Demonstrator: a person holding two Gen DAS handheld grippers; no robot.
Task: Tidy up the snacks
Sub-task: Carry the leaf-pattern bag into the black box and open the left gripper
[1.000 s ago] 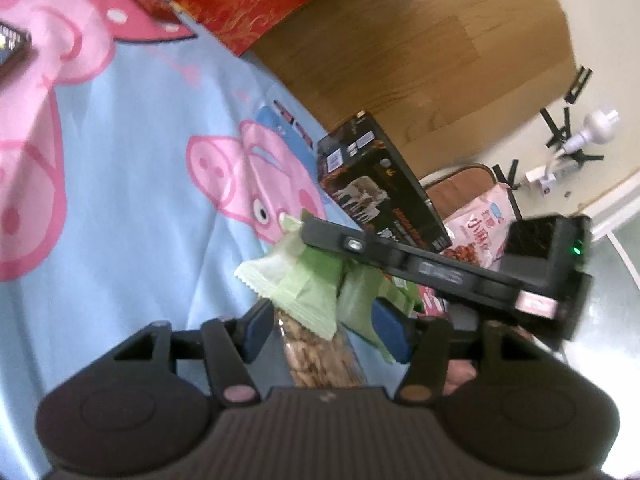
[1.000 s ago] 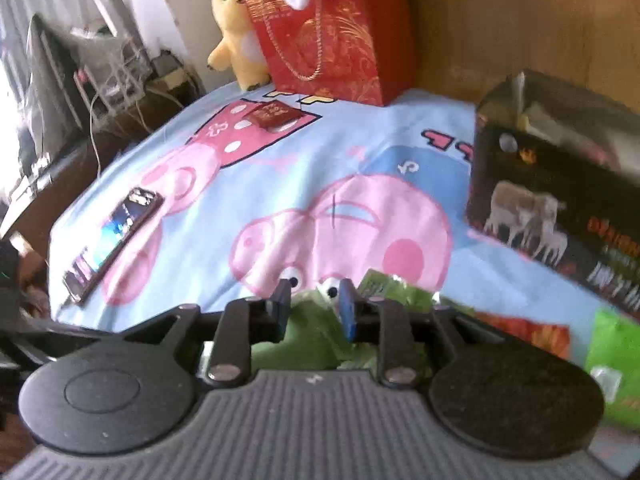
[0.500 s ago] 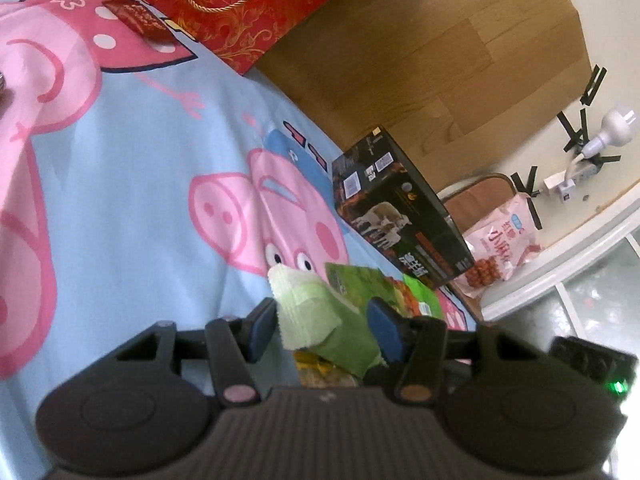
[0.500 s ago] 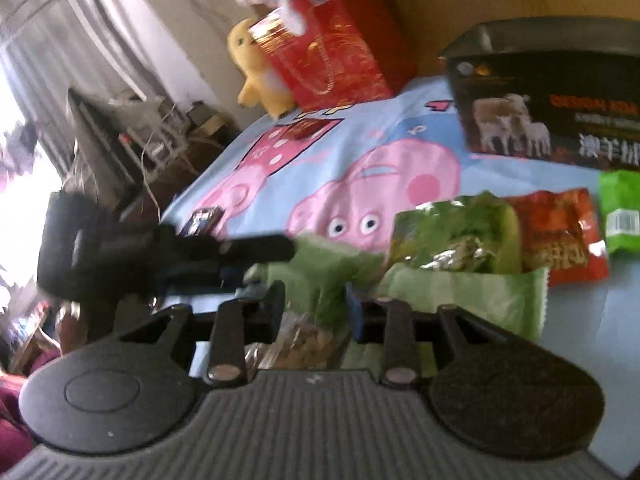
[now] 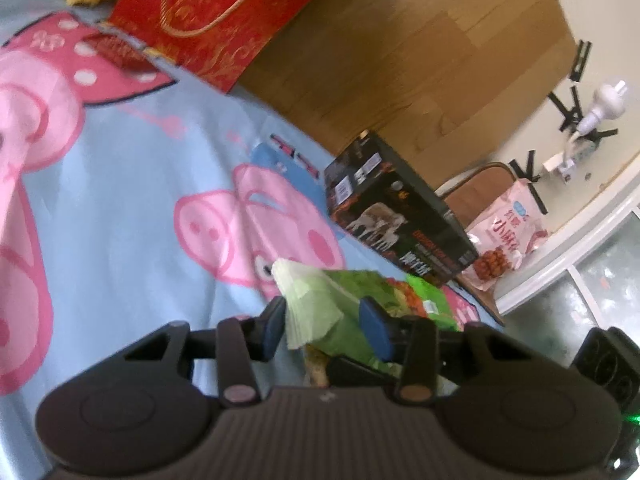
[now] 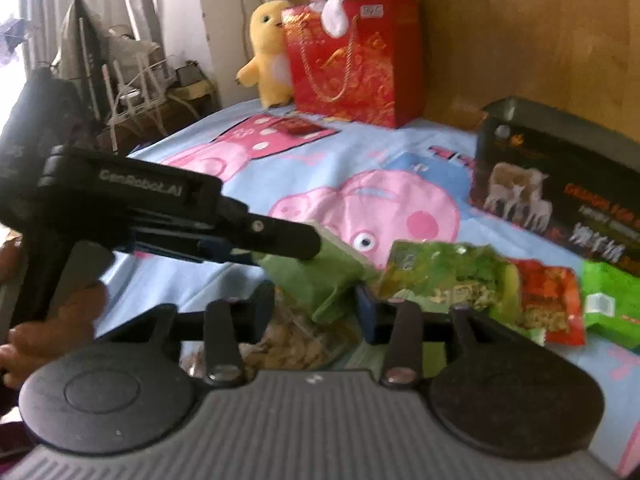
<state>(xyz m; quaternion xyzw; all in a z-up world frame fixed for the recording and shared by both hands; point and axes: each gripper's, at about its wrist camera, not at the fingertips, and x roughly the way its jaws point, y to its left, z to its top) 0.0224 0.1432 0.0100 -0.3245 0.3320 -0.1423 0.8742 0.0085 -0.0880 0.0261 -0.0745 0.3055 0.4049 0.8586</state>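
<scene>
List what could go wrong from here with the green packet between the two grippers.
1. The left gripper, whose jaws have just been closing, has only a corner of the pale green packet; it may slip or tear.
2. The right gripper, just opening, sits close beside it; fingers could collide.
3. The loose snack packets nearby could get dragged off the bedsheet.

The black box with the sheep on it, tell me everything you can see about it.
The black box is a long rectangular carton, apparently printed cardboard. Its long side shows pale sheep, orange lettering and white characters; its short end carries small white labels. The top looks open, its contents unclear. It stands upright on the blue cartoon-pig bedsheet, close to the wooden panel behind. Snack packets lie in front, the green packet nearest; whether any touch it is unclear. Neither gripper touches it.
</scene>
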